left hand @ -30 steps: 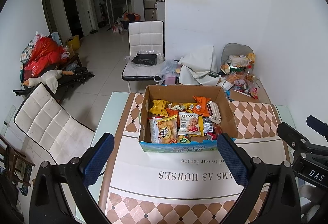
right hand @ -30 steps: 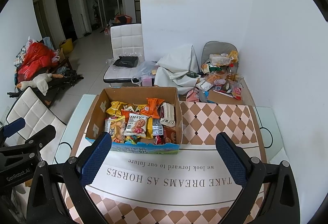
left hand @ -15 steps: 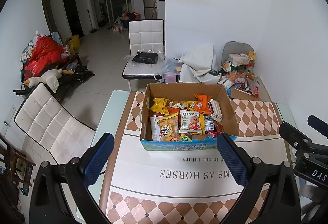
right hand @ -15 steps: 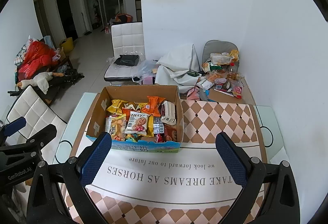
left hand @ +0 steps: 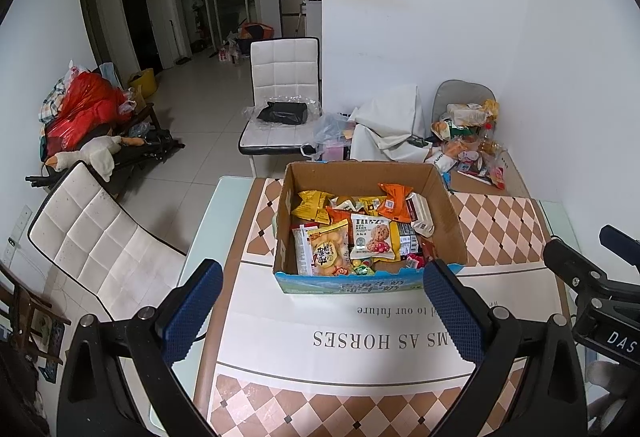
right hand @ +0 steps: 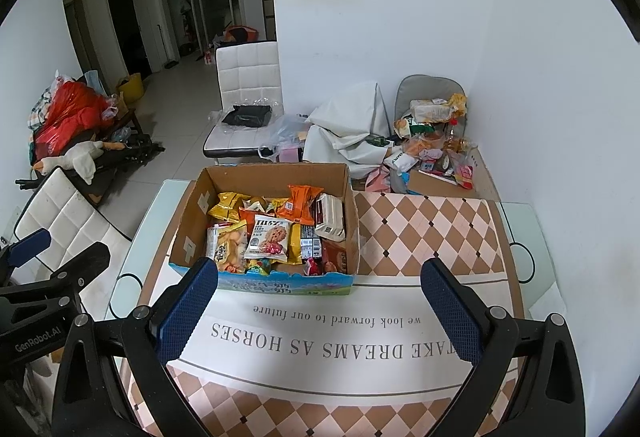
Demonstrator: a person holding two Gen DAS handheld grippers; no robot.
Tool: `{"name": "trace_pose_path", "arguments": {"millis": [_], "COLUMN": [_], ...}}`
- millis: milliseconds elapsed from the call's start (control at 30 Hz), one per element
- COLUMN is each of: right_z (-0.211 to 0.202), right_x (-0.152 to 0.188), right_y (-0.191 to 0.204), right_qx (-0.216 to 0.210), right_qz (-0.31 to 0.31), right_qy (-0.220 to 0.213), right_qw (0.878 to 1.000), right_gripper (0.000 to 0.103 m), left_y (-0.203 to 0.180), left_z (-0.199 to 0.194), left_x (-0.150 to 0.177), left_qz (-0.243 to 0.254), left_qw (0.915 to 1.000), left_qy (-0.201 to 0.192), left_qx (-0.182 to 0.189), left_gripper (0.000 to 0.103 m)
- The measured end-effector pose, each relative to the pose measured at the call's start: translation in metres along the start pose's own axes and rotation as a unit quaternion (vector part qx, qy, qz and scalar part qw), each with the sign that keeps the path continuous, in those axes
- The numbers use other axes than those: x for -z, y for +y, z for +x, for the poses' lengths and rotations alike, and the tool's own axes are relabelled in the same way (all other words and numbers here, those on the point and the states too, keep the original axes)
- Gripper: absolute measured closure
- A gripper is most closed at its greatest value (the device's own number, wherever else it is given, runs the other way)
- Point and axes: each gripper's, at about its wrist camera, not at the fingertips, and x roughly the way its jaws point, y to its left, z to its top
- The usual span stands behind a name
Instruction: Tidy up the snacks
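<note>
Risking, with left claw [left hand: 320, 311] and right claw [right hand: 319, 307] both apart and empty, our pinching several overlapped packets [left hand: 370, 242] in the crowded box [left hand: 448, 221].

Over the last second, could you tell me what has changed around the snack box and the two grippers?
Very little. Both views drift slightly, so the cardboard box sits a touch higher in the left wrist view and a touch further right in the right wrist view. Nothing was gripped or released: the left gripper and right gripper stay open and short of the box. The snacks lie as before on the table.
</note>
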Motion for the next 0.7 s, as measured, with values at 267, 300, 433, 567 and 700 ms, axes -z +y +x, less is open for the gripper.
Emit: {"name": "trace_pose_path", "arguments": {"millis": [267,300,433,567,700], "right_z": [0.0005,0.0006,0.0012,0.0028,0.0043], "right_x": [0.0003,0.0003,0.0003,-0.0002,0.0005], "right_y": [0.0005,0.0006,0.0001,-0.0007,-0.0018], "right_qx": [0.000,0.000,0.002,0.003,0.004], "right_qz": [0.002,0.002,0.001,0.003,0.004], "right_qy": [-0.001,-0.001,-0.001,0.000,0.002], "right_qw": [1.000,1.000,1.000,1.000,1.000], "right_gripper": [0.000,0.000,0.000,0.000,0.000], "left_y": [0.0001,0.0002,0.0004,-0.0006,-0.0016], "left_z": [0.0009,0.0010,0.0012,0.0024,0.0031], "left_x": [0.0000,-0.0001,-0.0001,0.0001,-0.0002], "left_qz": [0.002,0.003,0.004,0.009,0.012], "left_qw": [1.0000,1.0000,1.0000,0.9999,0.9999], "left_qy": [-0.002,-0.001,-0.001,0.001,0.001], "left_qx": [0.000,0.001,0.002,0.006,0.008], "left_gripper": [0.000,0.000,0.000,0.000,0.000]}}
